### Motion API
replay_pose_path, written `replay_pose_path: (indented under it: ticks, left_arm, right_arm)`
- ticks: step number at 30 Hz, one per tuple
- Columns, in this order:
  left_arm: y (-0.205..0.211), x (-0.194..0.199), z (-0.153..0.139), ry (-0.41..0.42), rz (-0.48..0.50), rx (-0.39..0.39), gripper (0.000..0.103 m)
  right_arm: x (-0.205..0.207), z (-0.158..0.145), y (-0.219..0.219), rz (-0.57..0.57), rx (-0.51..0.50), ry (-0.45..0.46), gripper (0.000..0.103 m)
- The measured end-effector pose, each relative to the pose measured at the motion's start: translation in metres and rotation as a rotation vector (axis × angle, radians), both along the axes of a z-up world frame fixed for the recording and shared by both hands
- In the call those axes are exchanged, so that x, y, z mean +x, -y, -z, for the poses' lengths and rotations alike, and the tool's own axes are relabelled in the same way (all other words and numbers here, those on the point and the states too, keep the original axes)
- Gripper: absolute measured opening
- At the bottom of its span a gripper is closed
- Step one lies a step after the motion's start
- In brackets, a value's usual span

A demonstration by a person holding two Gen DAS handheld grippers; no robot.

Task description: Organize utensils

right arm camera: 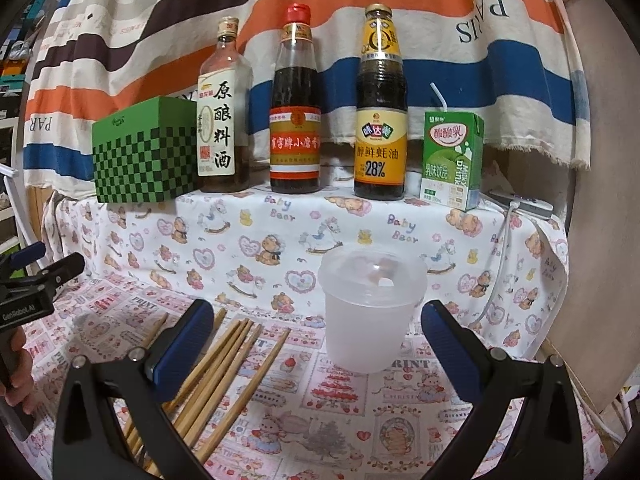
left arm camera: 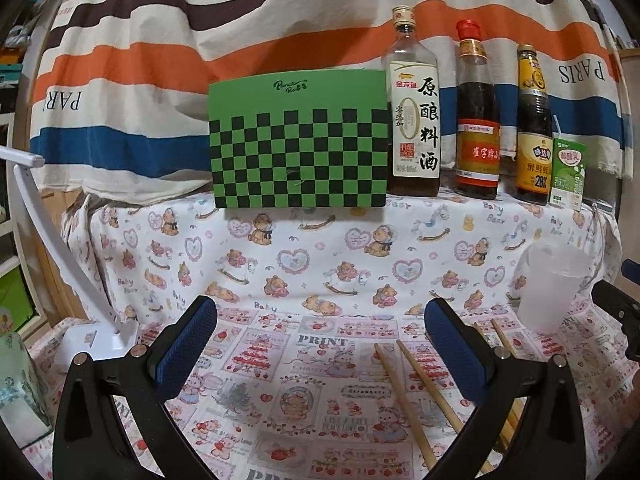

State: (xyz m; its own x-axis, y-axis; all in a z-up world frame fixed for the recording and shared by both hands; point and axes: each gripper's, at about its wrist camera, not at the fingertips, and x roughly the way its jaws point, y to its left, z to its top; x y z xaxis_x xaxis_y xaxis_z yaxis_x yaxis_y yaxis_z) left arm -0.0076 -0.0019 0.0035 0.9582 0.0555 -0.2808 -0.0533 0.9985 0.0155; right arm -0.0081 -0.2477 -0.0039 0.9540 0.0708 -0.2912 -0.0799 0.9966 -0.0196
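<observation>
Several wooden chopsticks (right arm camera: 224,372) lie loose on the patterned cloth, fanned toward the lower left; they also show in the left wrist view (left arm camera: 412,396). A translucent plastic cup (right arm camera: 370,312) stands upright just right of them, and it shows in the left wrist view (left arm camera: 550,284). My right gripper (right arm camera: 318,344) is open and empty, its left finger over the chopsticks and the cup between the fingers, further off. My left gripper (left arm camera: 320,344) is open and empty, with two chopsticks by its right finger.
At the back stand a green checkered box (left arm camera: 298,140), a cooking wine bottle (right arm camera: 222,120), a red-capped sauce bottle (right arm camera: 296,120), an oyster sauce bottle (right arm camera: 380,120) and a green drink carton (right arm camera: 452,160). A white lamp base (left arm camera: 96,340) sits left. A cable (right arm camera: 502,264) hangs right.
</observation>
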Motion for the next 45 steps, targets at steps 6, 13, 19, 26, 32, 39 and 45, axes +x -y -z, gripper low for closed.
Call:
replay_pose_path:
  ticks: [6, 13, 19, 26, 32, 39, 45]
  left_arm:
    - [0.0006, 0.0008, -0.0005, -0.009, 0.007, 0.004, 0.103]
    - [-0.0002, 0.0006, -0.0002, -0.011, 0.010, -0.001, 0.103]
    - [0.0022, -0.0019, -0.0013, 0.000, -0.001, 0.025, 0.103]
    - [0.0007, -0.0024, -0.0026, 0.006, -0.001, 0.021, 0.103]
    - [0.0003, -0.0003, -0.0008, -0.012, 0.007, 0.016, 0.103]
    - [0.0005, 0.0005, 0.0008, -0.023, 0.039, 0.001, 0.103]
    - [0.0006, 0.0003, 0.0004, -0.026, 0.029, 0.008, 0.103]
  right_arm:
    - [0.0012, 0.0002, 0.0020, 0.005, 0.011, -0.008, 0.103]
    - [0.0013, 0.0000, 0.0022, 0.011, 0.008, -0.004, 0.103]
    - [0.0013, 0.0008, 0.0037, 0.001, 0.022, -0.010, 0.103]
    - [0.0008, 0.0009, 0.0001, -0.045, 0.022, -0.015, 0.103]
    - [0.0004, 0.0010, -0.0025, -0.063, 0.020, -0.021, 0.103]
    - [0.0011, 0.0009, -0.0026, -0.064, 0.020, -0.026, 0.103]
    - [0.0007, 0.0013, -0.0031, -0.067, 0.019, -0.027, 0.103]
